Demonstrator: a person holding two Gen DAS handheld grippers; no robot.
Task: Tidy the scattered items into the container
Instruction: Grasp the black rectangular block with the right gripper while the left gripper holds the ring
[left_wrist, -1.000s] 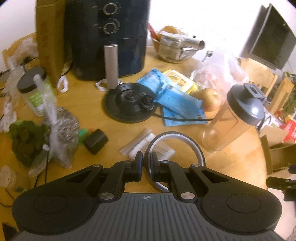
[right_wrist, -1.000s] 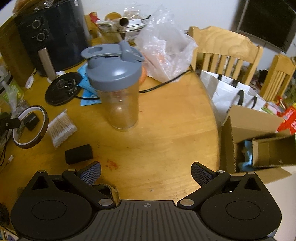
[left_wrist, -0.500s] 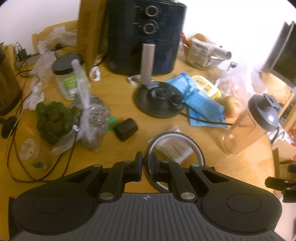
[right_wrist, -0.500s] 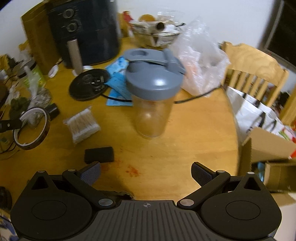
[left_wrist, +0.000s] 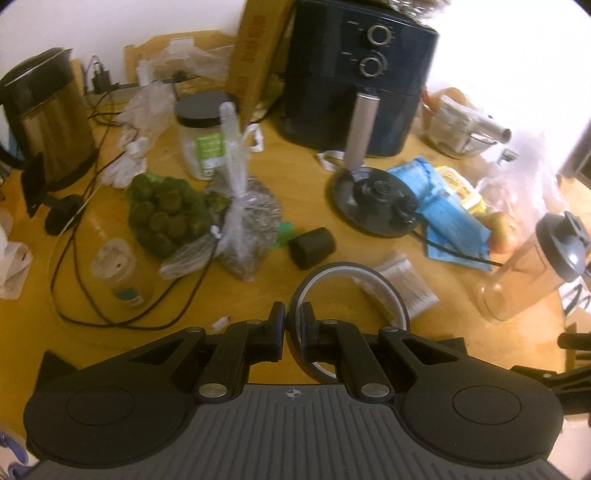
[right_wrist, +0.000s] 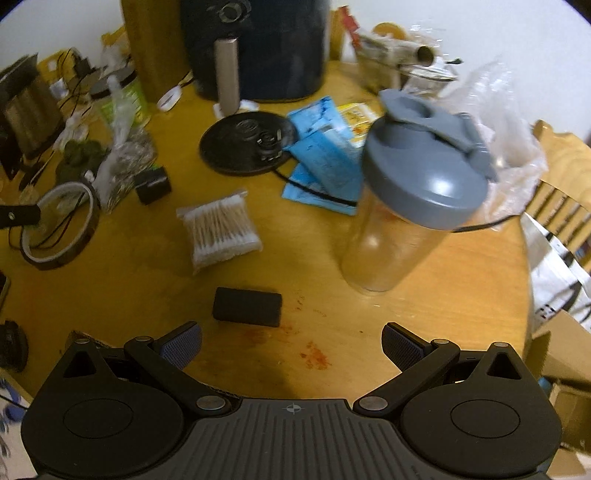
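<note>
Your left hand-held gripper (left_wrist: 291, 325) is pinching the rim of the tape ring (left_wrist: 349, 295), with one finger inside the ring and one outside. The ring is held above the wooden surface (left_wrist: 258, 295), clear of it. In the right wrist view the same ring appears at the far left, gripped by a dark finger.

Just past the ring lies the packet of cotton swabs (right_wrist: 221, 229), flat on the surface. Near the swabs, a small black block (right_wrist: 246, 306) lies flat, directly ahead of your right hand-held gripper (right_wrist: 291, 347). That gripper's fingers are spread wide with nothing between them.

To the right of the swabs stands the clear shaker bottle (right_wrist: 402, 210) with its grey lid on. Behind it lie blue packets (right_wrist: 325, 162) and a black kettle base (right_wrist: 247, 144). The air fryer (left_wrist: 358, 77) stands at the back. A cardboard box (right_wrist: 561, 347) sits beyond the right edge of the surface.
</note>
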